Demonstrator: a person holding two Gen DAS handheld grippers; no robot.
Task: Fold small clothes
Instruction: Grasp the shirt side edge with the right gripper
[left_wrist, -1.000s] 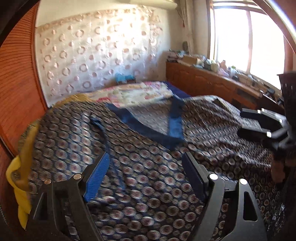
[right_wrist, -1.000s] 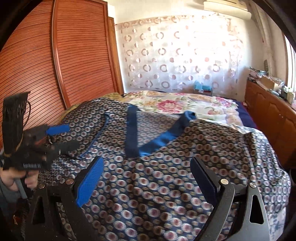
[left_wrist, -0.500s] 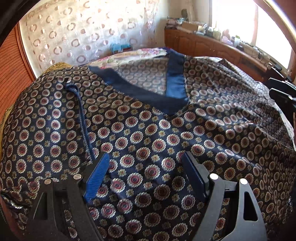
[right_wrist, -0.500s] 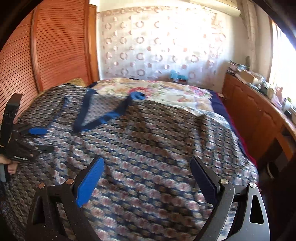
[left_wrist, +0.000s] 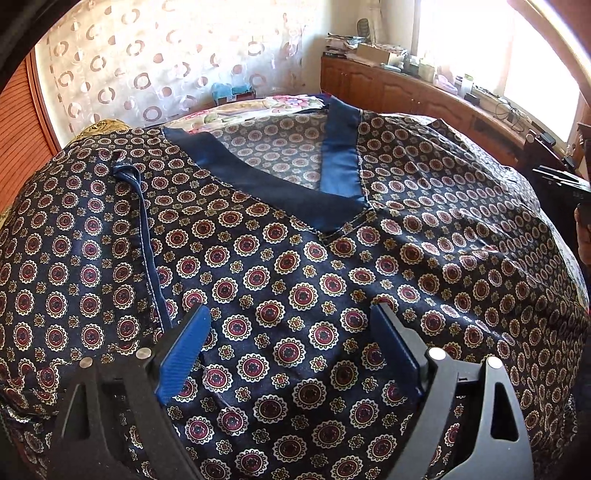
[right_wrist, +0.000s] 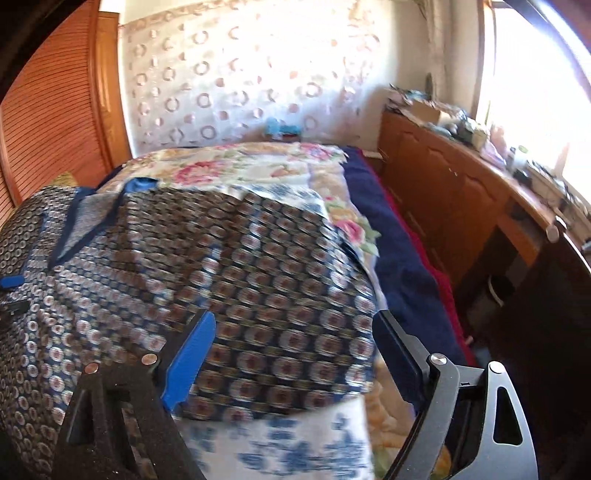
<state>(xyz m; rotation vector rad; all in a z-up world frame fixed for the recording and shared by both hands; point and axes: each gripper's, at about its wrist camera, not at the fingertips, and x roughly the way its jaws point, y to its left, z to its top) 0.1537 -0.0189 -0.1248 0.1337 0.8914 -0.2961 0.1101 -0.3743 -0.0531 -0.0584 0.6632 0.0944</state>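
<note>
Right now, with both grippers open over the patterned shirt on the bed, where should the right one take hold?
Probably the shirt's right side edge, approached from the right over the floral sheet. That edge lies flat and free between the right gripper's open jaws, so one layer can be pinched and carried toward the blue V-neck.

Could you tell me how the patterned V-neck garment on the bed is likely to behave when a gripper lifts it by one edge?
The patterned garment lies in soft wrinkles on the bed, so it will probably drape limply. Its sheen suggests a smooth, possibly slippery weave. Both the left gripper and right gripper are open.
</note>
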